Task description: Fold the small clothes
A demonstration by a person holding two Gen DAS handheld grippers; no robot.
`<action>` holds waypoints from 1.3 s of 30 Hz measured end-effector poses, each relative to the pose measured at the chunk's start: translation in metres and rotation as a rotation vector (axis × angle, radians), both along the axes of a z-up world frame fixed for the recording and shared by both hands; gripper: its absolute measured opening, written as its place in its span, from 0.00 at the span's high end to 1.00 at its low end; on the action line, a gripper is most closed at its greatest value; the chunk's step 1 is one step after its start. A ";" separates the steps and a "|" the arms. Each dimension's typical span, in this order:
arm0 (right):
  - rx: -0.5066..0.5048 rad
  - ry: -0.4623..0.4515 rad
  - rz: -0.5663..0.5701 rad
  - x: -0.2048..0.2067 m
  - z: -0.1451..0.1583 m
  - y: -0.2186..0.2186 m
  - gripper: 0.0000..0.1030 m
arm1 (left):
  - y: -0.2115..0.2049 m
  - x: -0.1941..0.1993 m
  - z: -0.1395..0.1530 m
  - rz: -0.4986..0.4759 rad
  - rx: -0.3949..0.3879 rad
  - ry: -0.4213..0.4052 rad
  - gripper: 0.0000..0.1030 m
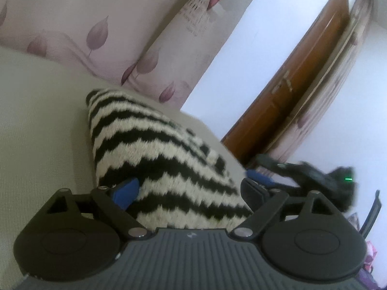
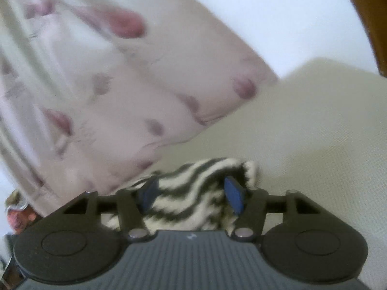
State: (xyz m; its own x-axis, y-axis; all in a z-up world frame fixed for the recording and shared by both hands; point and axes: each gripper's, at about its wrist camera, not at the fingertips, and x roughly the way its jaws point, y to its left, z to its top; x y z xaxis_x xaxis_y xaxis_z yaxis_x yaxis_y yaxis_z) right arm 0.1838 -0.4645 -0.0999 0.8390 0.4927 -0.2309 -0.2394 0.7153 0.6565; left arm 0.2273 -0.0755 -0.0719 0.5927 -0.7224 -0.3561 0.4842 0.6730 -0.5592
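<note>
A black-and-cream zigzag knit garment (image 1: 154, 145) lies on a cream textured surface (image 1: 36, 133). My left gripper (image 1: 192, 184) straddles its near end with jaws wide apart. One blue pad (image 1: 125, 192) sits at the knit's left edge; the other pad (image 1: 258, 176) stands just off its right edge. In the right wrist view the same garment (image 2: 188, 193) lies bunched between my right gripper's (image 2: 191, 194) blue pads (image 2: 233, 195), which stand apart from each other. The right gripper also shows as a blurred black shape with a green light (image 1: 314, 174) to the garment's right in the left wrist view.
Pink leaf-patterned wallpaper (image 1: 96, 24) and a white wall (image 1: 241, 60) rise behind the cream surface. A brown wooden door (image 1: 302, 91) stands at the right. A dark chair edge (image 1: 372, 212) and coloured items (image 2: 17, 215) sit at the frame borders.
</note>
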 end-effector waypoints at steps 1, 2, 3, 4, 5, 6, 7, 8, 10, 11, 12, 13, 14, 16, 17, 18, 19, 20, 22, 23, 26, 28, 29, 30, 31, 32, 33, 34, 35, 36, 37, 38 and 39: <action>-0.054 -0.007 0.027 -0.007 0.002 0.011 0.42 | 0.001 -0.002 -0.002 -0.002 0.008 0.003 0.15; -0.119 -0.012 0.044 -0.014 0.004 0.023 0.42 | 0.002 -0.003 -0.004 -0.002 0.016 0.004 0.15; -0.202 -0.018 0.062 -0.020 0.004 0.037 0.43 | 0.002 -0.005 -0.005 0.001 0.024 0.003 0.15; -0.270 -0.025 0.076 -0.023 0.003 0.048 0.47 | 0.002 -0.006 -0.006 0.000 0.037 0.006 0.15; -0.348 -0.018 0.090 -0.025 0.000 0.059 0.54 | 0.002 -0.007 -0.007 0.002 0.048 0.005 0.15; -0.433 0.016 0.091 -0.027 -0.008 0.068 0.68 | 0.002 -0.008 -0.008 0.007 0.057 0.003 0.17; -0.508 0.056 0.088 -0.029 -0.021 0.072 0.73 | 0.003 -0.009 -0.010 0.014 0.069 0.005 0.20; -0.551 0.072 0.095 -0.029 -0.032 0.076 0.74 | 0.004 -0.009 -0.012 0.015 0.073 0.010 0.22; -0.527 0.046 0.082 -0.034 -0.040 0.072 0.74 | 0.006 -0.011 -0.015 0.020 0.085 0.002 0.23; -0.511 0.057 0.082 -0.033 -0.038 0.070 0.74 | 0.008 -0.013 -0.014 0.026 0.088 -0.006 0.23; -0.496 0.062 0.085 -0.031 -0.037 0.068 0.74 | 0.011 -0.015 -0.012 0.034 0.075 -0.015 0.23; -0.481 0.067 0.088 -0.029 -0.038 0.065 0.74 | 0.014 -0.018 -0.009 0.040 0.054 -0.020 0.23; -0.470 0.066 0.093 -0.028 -0.040 0.063 0.74 | 0.018 -0.021 -0.006 0.049 0.032 -0.024 0.21; -0.442 0.051 0.101 -0.033 -0.041 0.059 0.74 | 0.028 -0.027 -0.001 0.063 0.005 -0.035 0.20; -0.407 0.049 0.101 -0.034 -0.043 0.056 0.74 | 0.032 -0.032 0.000 0.053 0.005 -0.049 0.20; -0.361 0.052 0.101 -0.034 -0.047 0.051 0.74 | 0.034 -0.037 0.000 0.038 0.020 -0.068 0.20; -0.329 0.051 0.101 -0.034 -0.048 0.048 0.74 | 0.034 -0.044 -0.001 0.020 0.060 -0.089 0.20; -0.309 0.049 0.102 -0.035 -0.047 0.047 0.74 | 0.033 -0.050 -0.003 -0.004 0.107 -0.104 0.23; -0.295 0.050 0.100 -0.034 -0.047 0.046 0.74 | 0.028 -0.059 -0.008 -0.042 0.165 -0.123 0.27; -0.306 0.047 0.099 -0.034 -0.046 0.048 0.74 | 0.025 -0.061 -0.009 -0.039 0.199 -0.130 0.27; -0.327 0.042 0.097 -0.033 -0.046 0.052 0.74 | 0.010 -0.059 -0.016 -0.014 0.321 -0.146 0.27; -0.309 0.046 0.098 -0.032 -0.047 0.050 0.74 | -0.001 -0.053 -0.020 0.049 0.415 -0.150 0.27; -0.301 0.047 0.099 -0.032 -0.048 0.049 0.74 | -0.003 -0.051 -0.021 0.074 0.422 -0.144 0.28; -0.294 0.047 0.100 -0.031 -0.048 0.048 0.74 | -0.004 -0.046 -0.021 0.097 0.413 -0.134 0.27; -0.291 0.047 0.100 -0.031 -0.049 0.047 0.74 | -0.006 -0.043 -0.022 0.129 0.433 -0.130 0.28; -0.290 0.047 0.100 -0.031 -0.049 0.048 0.74 | -0.010 -0.042 -0.023 0.165 0.486 -0.130 0.28; -0.293 0.047 0.099 -0.031 -0.049 0.048 0.74 | -0.011 -0.042 -0.026 0.213 0.542 -0.127 0.28; -0.293 0.046 0.100 -0.031 -0.049 0.048 0.74 | -0.005 -0.045 -0.027 0.260 0.550 -0.119 0.28; -0.293 0.046 0.100 -0.031 -0.049 0.048 0.74 | 0.005 -0.047 -0.027 0.303 0.537 -0.091 0.27; -0.293 0.045 0.101 -0.030 -0.049 0.048 0.74 | 0.016 -0.049 -0.028 0.341 0.511 -0.055 0.27; -0.291 0.046 0.104 -0.029 -0.049 0.047 0.74 | 0.027 -0.050 -0.031 0.365 0.477 -0.018 0.26; -0.289 0.046 0.107 -0.029 -0.049 0.047 0.74 | 0.036 -0.054 -0.032 0.380 0.445 -0.012 0.26; -0.290 0.046 0.109 -0.028 -0.049 0.047 0.74 | 0.038 -0.058 -0.032 0.395 0.457 -0.015 0.26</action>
State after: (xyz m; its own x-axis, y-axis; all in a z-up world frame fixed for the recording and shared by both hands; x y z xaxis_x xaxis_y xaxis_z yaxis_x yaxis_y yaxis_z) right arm 0.1555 -0.4171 -0.1492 0.7704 0.4872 -0.4113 -0.2996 0.8461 0.4409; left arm 0.1695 -0.0376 -0.1039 0.7927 -0.2220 -0.5678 0.1540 0.9740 -0.1658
